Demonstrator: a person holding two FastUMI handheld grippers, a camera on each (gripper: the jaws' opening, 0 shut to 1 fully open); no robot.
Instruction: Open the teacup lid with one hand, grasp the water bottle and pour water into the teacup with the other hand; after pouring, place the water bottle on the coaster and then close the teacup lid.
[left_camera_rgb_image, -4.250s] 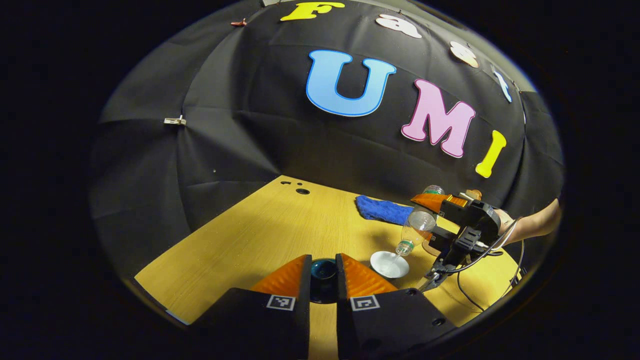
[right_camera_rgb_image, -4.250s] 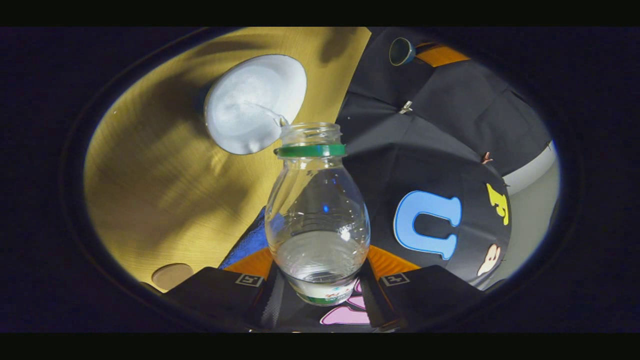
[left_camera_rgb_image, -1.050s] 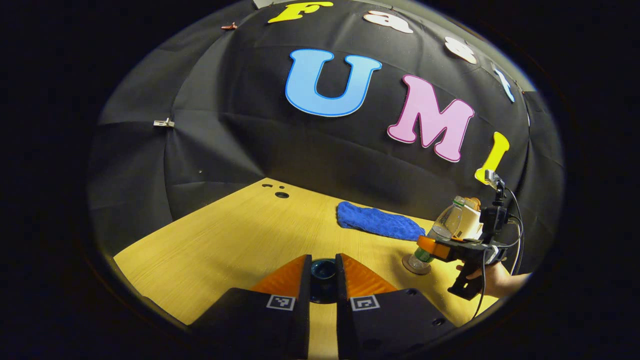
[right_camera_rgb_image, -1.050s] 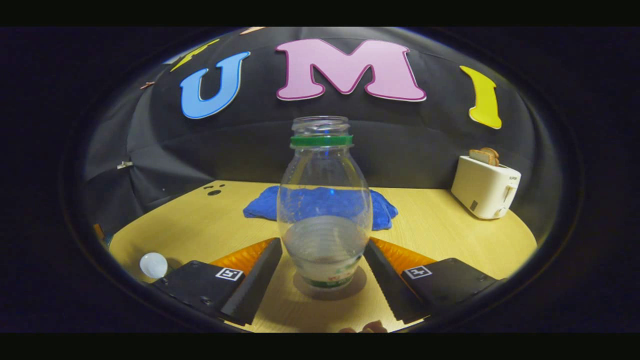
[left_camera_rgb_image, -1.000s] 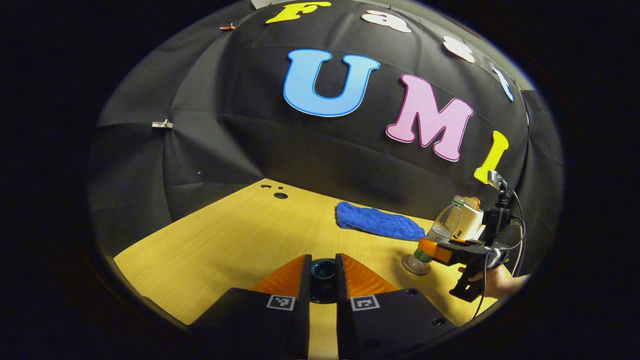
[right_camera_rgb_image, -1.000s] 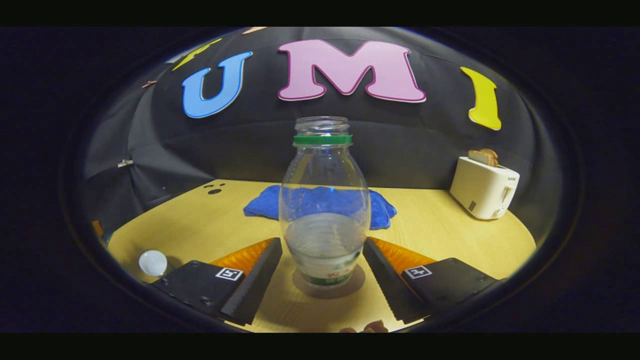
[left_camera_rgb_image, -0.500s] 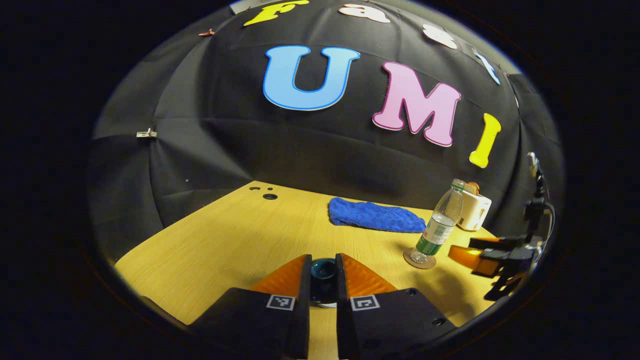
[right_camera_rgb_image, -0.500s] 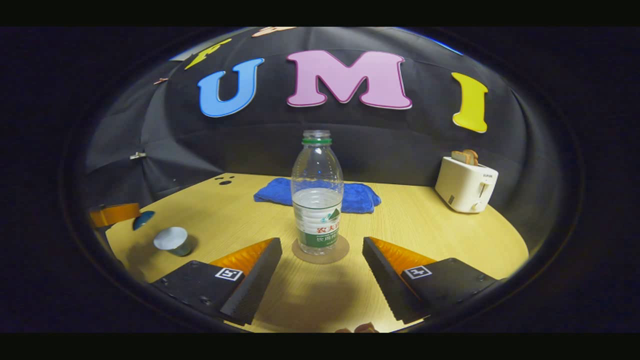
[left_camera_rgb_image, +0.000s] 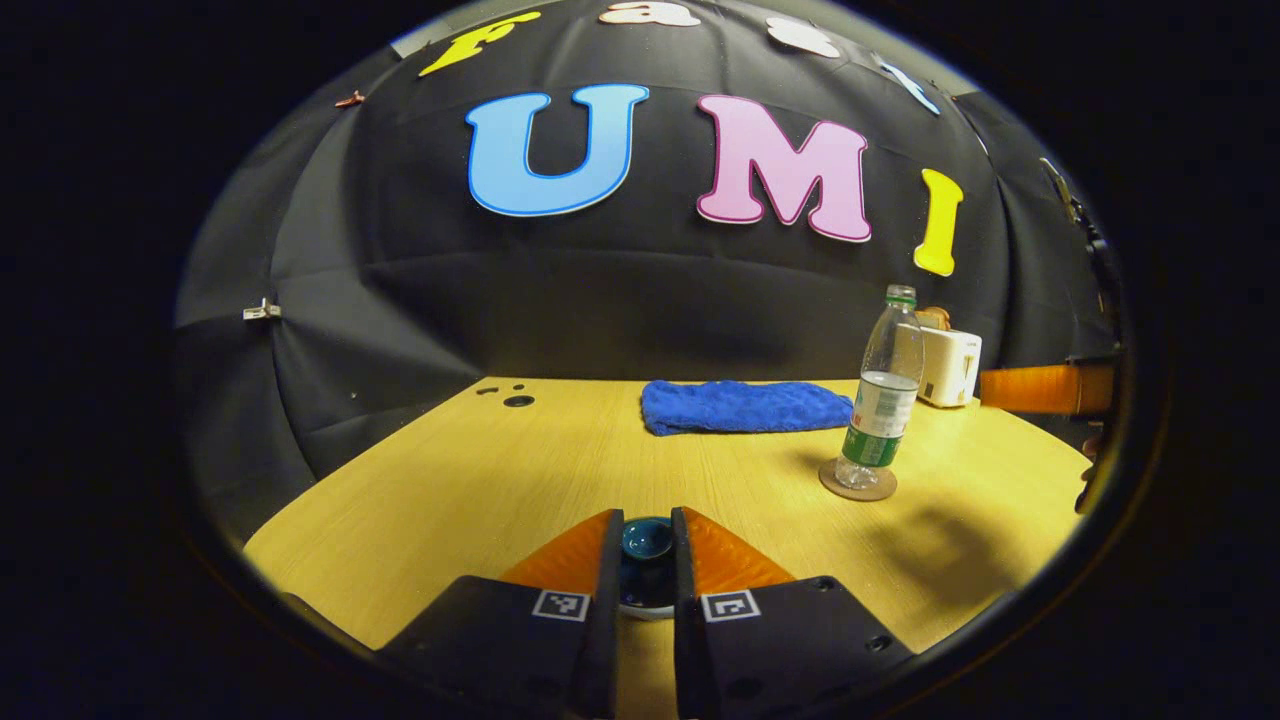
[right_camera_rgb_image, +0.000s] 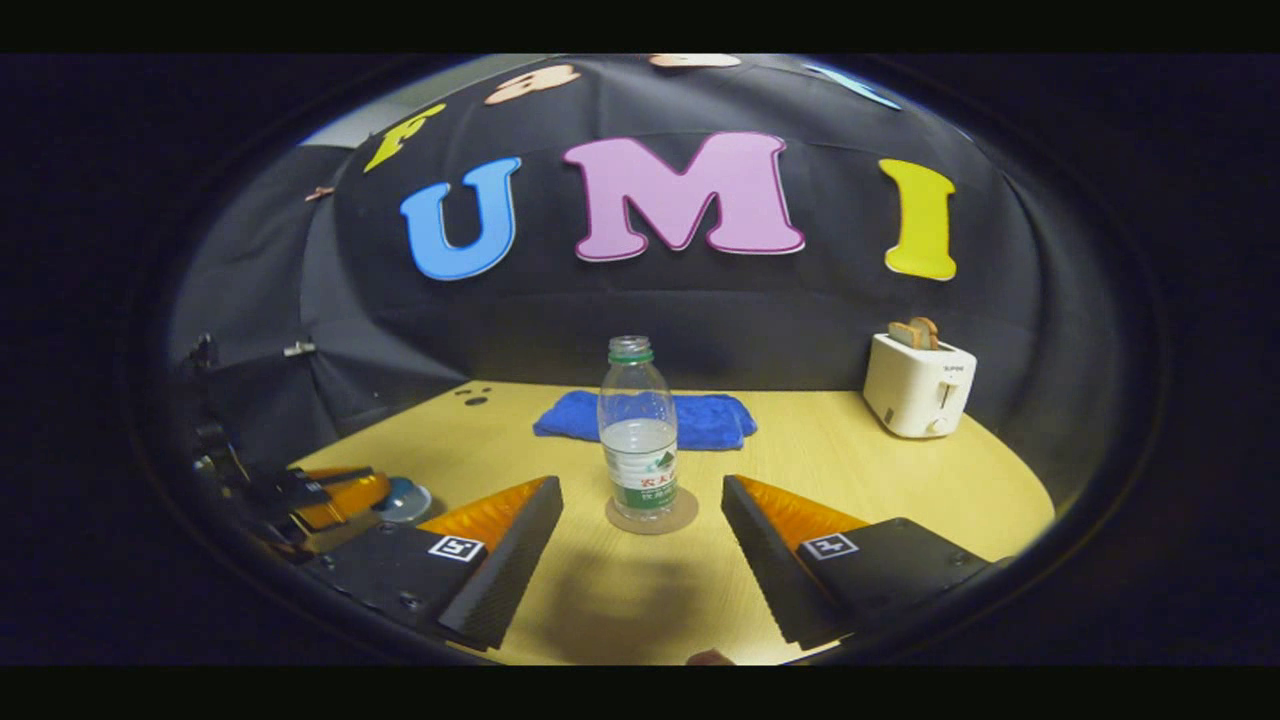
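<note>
Left gripper view: left tool (left_camera_rgb_image: 645, 560) has its fingers nearly together, pinching the dark teal teacup lid (left_camera_rgb_image: 646, 540) by its knob, with a pale rim just below the lid; can't tell if that's the teacup itself or whether the lid is seated. Right gripper view gives the side angle: left tool (right_camera_rgb_image: 335, 497) low at the counter's left edge, with a pale round thing, probably the lid (right_camera_rgb_image: 408, 497), at its tip; cup body hidden there. Right tool (right_camera_rgb_image: 640, 545) has its fingers spread wide, nothing between them, standing back from the water bottle (right_camera_rgb_image: 639, 425). Bottle is upright on the round coaster (right_camera_rgb_image: 652, 517), cap off, green neck ring, water up to about the top of the label. Left gripper view confirms it: bottle (left_camera_rgb_image: 883, 390) centred on the coaster (left_camera_rgb_image: 858, 483), near the counter's right side, with an orange finger of the right tool (left_camera_rgb_image: 1045, 388) well apart at the far right. Blue cloth (right_camera_rgb_image: 640, 418) lies behind the bottle near the back wall. White toaster (right_camera_rgb_image: 918, 385) with toast in its slots sits at the back right. Wooden counter (right_camera_rgb_image: 880, 470) has small holes at back left.
</note>
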